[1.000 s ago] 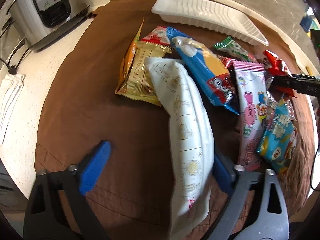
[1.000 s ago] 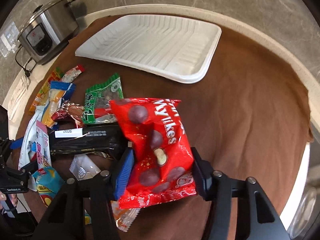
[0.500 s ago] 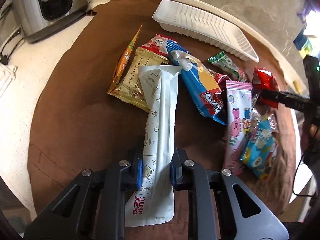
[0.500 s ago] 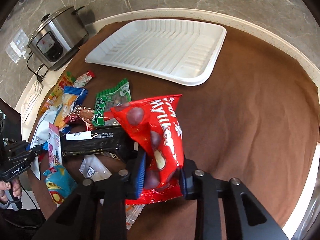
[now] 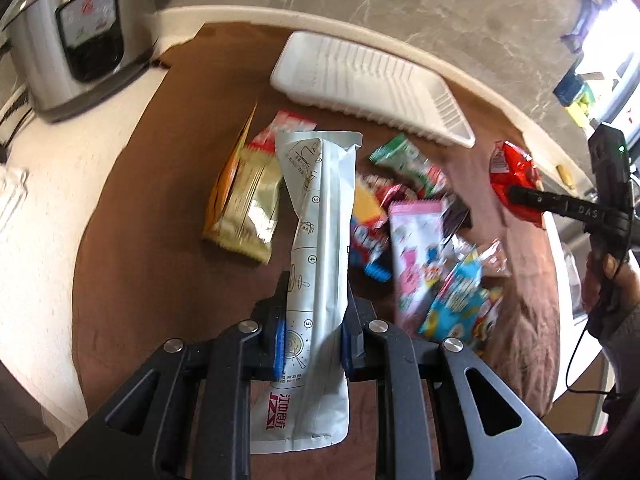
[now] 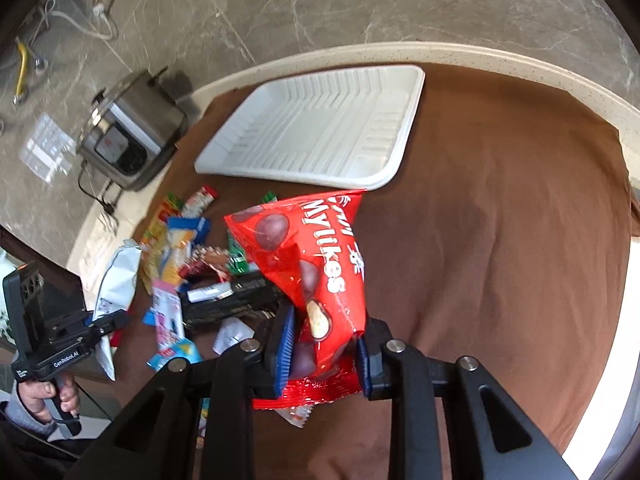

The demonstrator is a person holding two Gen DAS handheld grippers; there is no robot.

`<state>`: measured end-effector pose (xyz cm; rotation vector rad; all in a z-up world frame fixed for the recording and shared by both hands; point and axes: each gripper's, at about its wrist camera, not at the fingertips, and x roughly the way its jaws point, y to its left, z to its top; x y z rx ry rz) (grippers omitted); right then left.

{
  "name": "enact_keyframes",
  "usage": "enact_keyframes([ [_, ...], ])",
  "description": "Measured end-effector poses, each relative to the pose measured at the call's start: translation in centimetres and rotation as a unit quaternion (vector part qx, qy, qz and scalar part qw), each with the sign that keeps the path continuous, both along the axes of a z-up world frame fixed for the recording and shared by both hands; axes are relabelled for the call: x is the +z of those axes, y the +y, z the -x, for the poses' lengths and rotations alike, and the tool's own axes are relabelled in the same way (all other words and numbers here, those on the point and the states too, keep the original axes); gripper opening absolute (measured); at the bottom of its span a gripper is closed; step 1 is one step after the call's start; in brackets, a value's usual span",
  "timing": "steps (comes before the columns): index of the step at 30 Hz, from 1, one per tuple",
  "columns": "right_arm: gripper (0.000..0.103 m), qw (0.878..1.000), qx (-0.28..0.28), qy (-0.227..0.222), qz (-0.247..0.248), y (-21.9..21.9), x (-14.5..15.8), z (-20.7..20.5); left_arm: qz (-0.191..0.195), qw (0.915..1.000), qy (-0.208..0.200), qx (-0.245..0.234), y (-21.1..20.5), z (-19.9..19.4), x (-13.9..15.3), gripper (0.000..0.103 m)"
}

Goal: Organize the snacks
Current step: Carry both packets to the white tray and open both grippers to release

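Left gripper (image 5: 312, 344) clamped on white pouch (image 5: 318, 216); right gripper (image 6: 324, 356) clamped on red bag (image 6: 316, 256). Pickup step; next: carry both to white tray (image 6: 320, 128).

Right gripper (image 6: 322, 350): jaws clamped on red Mylikes bag (image 6: 316, 264), frame centre. White tray (image 6: 320, 132) above it on brown-covered bench (image 6: 500, 240). Snack pile (image 6: 188, 264) left.
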<state>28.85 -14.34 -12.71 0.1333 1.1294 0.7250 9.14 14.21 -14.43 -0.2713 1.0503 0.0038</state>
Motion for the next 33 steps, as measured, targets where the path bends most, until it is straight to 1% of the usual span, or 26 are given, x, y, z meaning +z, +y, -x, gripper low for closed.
enact_keyframes([
  [4, 0.028, 1.0, -0.015, -0.006, -0.024, 0.1, 1.3, -0.7, -0.001, 0.9997, -0.018, -0.017, 0.1, -1.8, 1.7, 0.017],
  [8, 0.028, 0.999, -0.023, -0.012, -0.037, 0.7, 2.4, -1.6, 0.004, 0.9988, -0.032, -0.036, 0.6, -4.5, 3.1, 0.017],
  [12, 0.028, 0.999, -0.029, -0.022, -0.039, 1.7, 3.2, -2.8, 0.012, 0.9976, -0.039, -0.056, 1.0, -7.7, 4.1, 0.017],
  [15, 0.028, 0.998, -0.034, -0.022, -0.044, 2.7, 3.5, -4.1, 0.014, 0.9967, -0.039, -0.07, 1.1, -10.4, 4.2, 0.017],
  [19, 0.028, 0.998, -0.042, -0.02, -0.048, 4.1, 3.5, -6.1, 0.015, 0.9953, -0.037, -0.088, 1.5, -14.6, 3.9, 0.017],
  [22, 0.028, 0.997, -0.054, -0.01, -0.054, 4.9, 2.8, -8.1, 0.02, 0.9945, -0.035, -0.097, 1.5, -17.7, 3.5, 0.017],
  [27, 0.028, 0.996, -0.071, 0.007, -0.059, 5.5, 1.3, -11.0, 0.026, 0.994, -0.019, -0.105, 1.9, -23.0, 1.4, 0.017],
  [33, 0.028, 0.995, -0.089, 0.01, -0.04, 6.1, -0.2, -13.5, 0.022, 0.9942, -0.001, -0.106, 2.0, -27.7, -1.0, 0.018],
])
